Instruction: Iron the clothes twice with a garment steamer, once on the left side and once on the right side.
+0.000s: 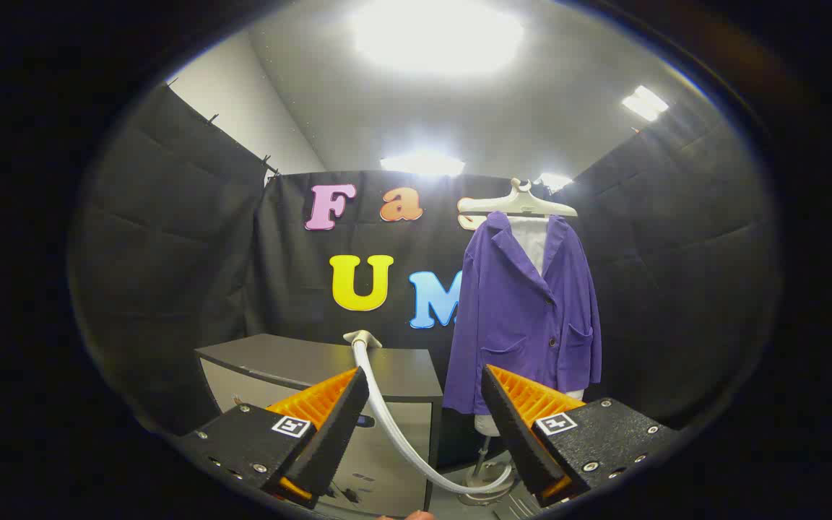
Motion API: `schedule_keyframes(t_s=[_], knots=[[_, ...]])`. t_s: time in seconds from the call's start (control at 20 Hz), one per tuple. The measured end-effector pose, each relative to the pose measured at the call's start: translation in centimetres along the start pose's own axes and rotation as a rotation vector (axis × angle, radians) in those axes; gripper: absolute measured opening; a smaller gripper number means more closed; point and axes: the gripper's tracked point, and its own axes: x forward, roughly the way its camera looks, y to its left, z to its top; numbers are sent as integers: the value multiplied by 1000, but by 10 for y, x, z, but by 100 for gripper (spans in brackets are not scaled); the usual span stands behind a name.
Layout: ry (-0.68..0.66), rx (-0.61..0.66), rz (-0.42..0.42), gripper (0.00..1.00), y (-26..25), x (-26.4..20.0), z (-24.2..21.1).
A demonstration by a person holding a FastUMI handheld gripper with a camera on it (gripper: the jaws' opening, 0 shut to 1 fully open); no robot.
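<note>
Hand-held gripper (425,404) is spread wide with nothing between its fingers, so I read it as released and lined up for an approach, not a grasp. I have it aimed at the gap between the two things the task needs. Ahead of the left finger sits the steamer head (362,337), resting on the dark worktop (300,361), with its pale hose (394,426) curving down between the fingers toward a round base (484,484) on the floor. Parking the head up there keeps the handle reachable from above. Beyond the right finger the purple jacket (528,318) hangs on a white hanger (517,206) over a stand, front facing me and spread flat, so both halves are open to a pass. My judgement: nothing is steamed yet, and picking up the steamer head comes first.
</note>
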Motion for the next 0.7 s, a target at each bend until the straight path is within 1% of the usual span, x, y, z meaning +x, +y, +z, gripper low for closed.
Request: schedule_keyframes(t_s=[0.35,0.7], knots=[[-1,9,4,96,-11,2,5],[16,-23,5,96,-24,7,1]])
